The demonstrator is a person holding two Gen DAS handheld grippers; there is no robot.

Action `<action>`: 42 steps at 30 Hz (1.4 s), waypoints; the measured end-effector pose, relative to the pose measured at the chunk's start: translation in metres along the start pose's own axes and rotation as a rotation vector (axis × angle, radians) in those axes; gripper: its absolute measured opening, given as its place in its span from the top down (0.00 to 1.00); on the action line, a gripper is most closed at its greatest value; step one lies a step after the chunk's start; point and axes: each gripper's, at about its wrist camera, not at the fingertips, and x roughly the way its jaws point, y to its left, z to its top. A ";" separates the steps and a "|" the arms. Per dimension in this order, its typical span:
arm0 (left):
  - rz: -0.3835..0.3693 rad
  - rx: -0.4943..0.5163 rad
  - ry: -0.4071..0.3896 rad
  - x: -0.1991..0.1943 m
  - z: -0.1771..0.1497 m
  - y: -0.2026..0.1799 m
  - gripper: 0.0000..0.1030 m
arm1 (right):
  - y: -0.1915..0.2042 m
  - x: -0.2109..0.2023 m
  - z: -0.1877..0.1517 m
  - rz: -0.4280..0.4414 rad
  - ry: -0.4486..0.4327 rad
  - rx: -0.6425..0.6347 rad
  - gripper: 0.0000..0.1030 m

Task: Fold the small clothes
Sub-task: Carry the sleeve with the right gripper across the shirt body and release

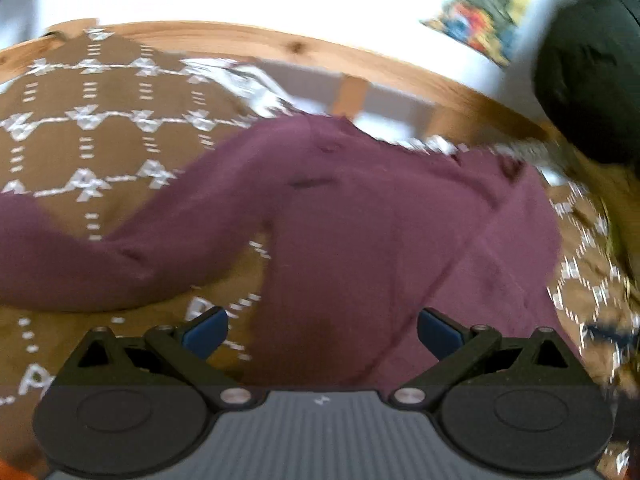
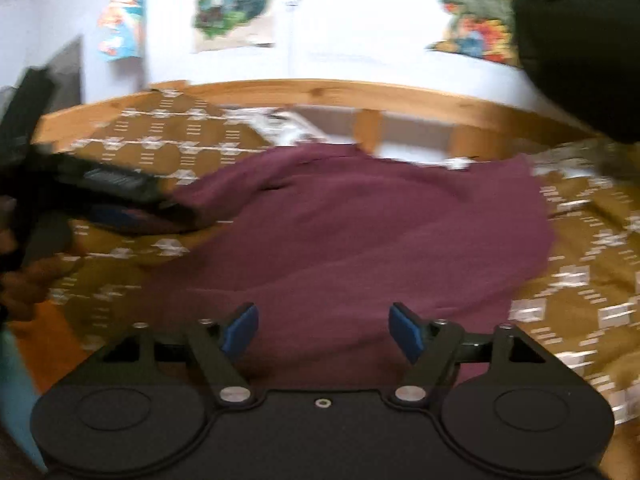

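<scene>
A maroon long-sleeved top [image 1: 360, 220] lies spread on a brown bedspread [image 1: 100, 120] with a white pattern. One sleeve [image 1: 80, 264] stretches out to the left, and a diagonal fold crosses the body on the right. My left gripper [image 1: 322, 334] is open just above the top's near hem, with cloth under the gap and none pinched. In the right wrist view the same top [image 2: 380, 232] fills the middle. My right gripper [image 2: 323, 330] is open over its near edge, its blue pads [image 2: 240, 328] clear of the cloth. The left tool's black body [image 2: 104, 180] shows blurred at the left.
A wooden bed rail [image 2: 320, 92] runs along the far side of the bedspread, with a white wall and coloured posters [image 2: 236, 4] behind. A dark rounded object [image 1: 588, 80] looms at the upper right. A hand [image 2: 24, 280] shows at the left edge.
</scene>
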 end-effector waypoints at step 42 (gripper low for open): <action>0.081 0.297 0.138 0.044 -0.040 -0.038 0.01 | -0.206 0.103 0.043 -0.219 0.102 0.250 0.62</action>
